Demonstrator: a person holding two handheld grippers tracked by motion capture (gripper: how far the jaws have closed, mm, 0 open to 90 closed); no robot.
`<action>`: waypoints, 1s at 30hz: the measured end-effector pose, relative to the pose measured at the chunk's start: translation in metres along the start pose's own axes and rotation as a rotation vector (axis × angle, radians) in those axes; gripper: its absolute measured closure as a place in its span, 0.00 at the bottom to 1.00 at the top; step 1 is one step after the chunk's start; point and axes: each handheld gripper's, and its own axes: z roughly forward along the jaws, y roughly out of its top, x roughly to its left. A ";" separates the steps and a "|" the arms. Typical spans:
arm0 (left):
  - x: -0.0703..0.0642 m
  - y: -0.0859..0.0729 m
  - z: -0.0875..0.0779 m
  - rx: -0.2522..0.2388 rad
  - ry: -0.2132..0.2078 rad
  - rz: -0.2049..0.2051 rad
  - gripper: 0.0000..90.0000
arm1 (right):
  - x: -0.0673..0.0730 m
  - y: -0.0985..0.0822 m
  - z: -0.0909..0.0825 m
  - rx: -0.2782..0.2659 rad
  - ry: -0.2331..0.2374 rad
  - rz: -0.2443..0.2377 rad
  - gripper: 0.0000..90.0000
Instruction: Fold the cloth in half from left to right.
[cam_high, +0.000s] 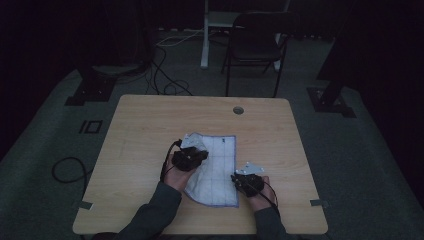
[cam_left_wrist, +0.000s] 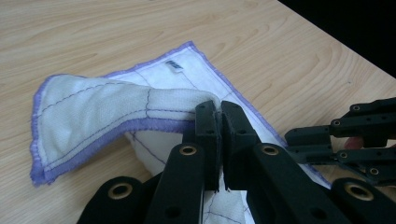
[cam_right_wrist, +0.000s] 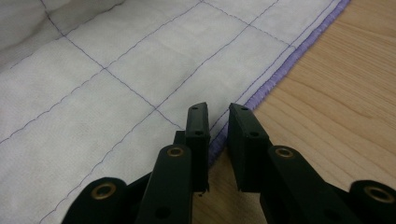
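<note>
High view: the white cloth (cam_high: 216, 167) with a purple hem lies on the near middle of the wooden table (cam_high: 140, 125), between my two hands. My left gripper (cam_high: 191, 158) sits at the cloth's left edge, and in the left gripper view its jaws are clamped on a fold of the cloth (cam_left_wrist: 116, 112), which rises off the table and curls over. My right gripper (cam_high: 246, 183) is at the cloth's near right edge; in the right gripper view its jaws stand slightly apart over the purple hem (cam_right_wrist: 266, 84), gripping nothing.
</note>
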 end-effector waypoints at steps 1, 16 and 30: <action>-0.001 0.000 0.001 0.002 -0.001 0.001 0.97 | 0.000 0.000 0.000 0.000 0.000 -0.001 0.88; -0.013 0.000 0.028 0.061 -0.020 0.027 0.97 | 0.000 0.000 0.000 0.002 0.002 0.008 0.88; -0.022 -0.007 0.064 0.151 -0.032 0.049 0.97 | 0.000 0.000 0.000 0.001 0.002 0.010 0.88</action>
